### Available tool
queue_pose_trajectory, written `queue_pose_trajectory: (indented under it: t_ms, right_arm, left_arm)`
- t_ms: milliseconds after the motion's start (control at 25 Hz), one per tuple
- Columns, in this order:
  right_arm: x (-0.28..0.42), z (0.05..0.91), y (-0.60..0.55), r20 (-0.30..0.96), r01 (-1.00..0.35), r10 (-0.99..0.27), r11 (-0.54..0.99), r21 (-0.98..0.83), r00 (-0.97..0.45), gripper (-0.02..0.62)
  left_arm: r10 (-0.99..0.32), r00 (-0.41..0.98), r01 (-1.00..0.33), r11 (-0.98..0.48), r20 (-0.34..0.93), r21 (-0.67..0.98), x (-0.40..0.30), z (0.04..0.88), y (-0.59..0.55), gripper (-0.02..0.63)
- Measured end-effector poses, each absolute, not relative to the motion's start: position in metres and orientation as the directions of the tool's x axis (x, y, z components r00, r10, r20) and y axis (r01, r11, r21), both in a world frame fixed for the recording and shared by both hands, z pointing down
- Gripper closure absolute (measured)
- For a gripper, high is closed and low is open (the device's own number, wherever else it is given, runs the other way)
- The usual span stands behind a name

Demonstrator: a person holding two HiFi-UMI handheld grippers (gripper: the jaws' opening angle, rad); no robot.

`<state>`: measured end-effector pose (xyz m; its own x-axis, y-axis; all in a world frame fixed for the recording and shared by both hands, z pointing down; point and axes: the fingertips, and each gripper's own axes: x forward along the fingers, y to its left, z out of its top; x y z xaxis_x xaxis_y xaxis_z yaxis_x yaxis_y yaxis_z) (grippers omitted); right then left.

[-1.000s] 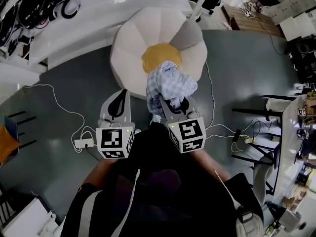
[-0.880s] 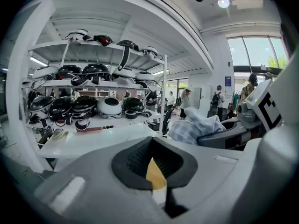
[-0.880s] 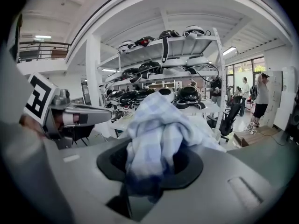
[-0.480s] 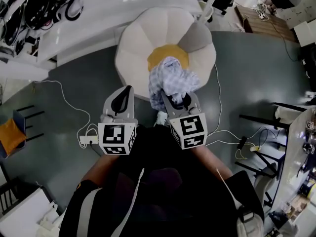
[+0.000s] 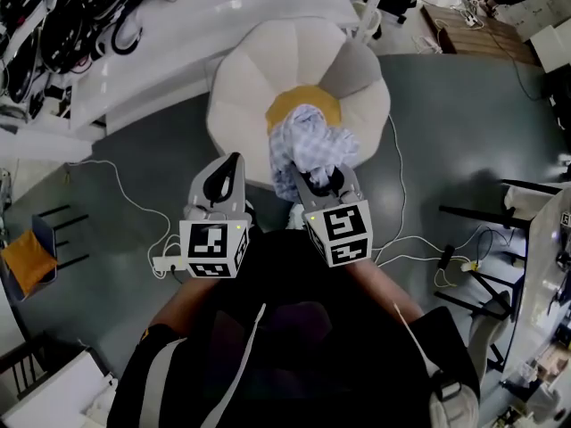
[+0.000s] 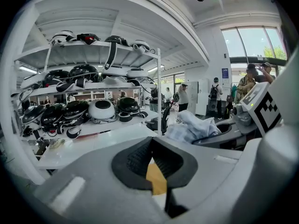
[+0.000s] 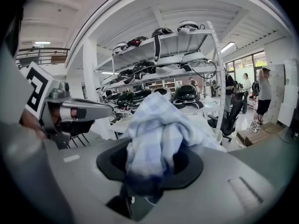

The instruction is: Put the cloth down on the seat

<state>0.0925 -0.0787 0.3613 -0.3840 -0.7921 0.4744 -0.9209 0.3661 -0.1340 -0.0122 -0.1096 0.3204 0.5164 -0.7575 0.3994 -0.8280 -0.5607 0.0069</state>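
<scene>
Grey floor [image 5: 116, 159] surrounds a flower-shaped seat [image 5: 241, 78] with a yellow centre. The right tool [image 5: 310, 178] pinches the bunched checked cloth [image 5: 308, 145], which hangs above the seat's near edge, just short of that centre. The drop spot therefore lies straight ahead and below. The left tool [image 5: 230, 166], pressed together and empty, sits alongside at the near rim.
</scene>
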Motion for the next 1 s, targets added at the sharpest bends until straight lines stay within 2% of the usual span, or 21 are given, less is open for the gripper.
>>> queue_pose_trajectory:
  t_ms: [600,1000]
  right_arm:
    - [0.089,0.391,-0.131,0.553,-0.952,-0.778,0.286,-0.109,-0.297,0.442]
    - [0.085,0.436,-0.19,0.618,-0.963,-0.742,0.248,-0.104,-0.258,0.439]
  left_arm:
    - [-0.721,0.554,-0.806,-0.59,0.416,0.049,-0.021,0.353,-0.179,0.604]
    - [-0.699,0.541,-0.806,-0.59,0.467,0.051,-0.032,0.407,-0.233,0.604]
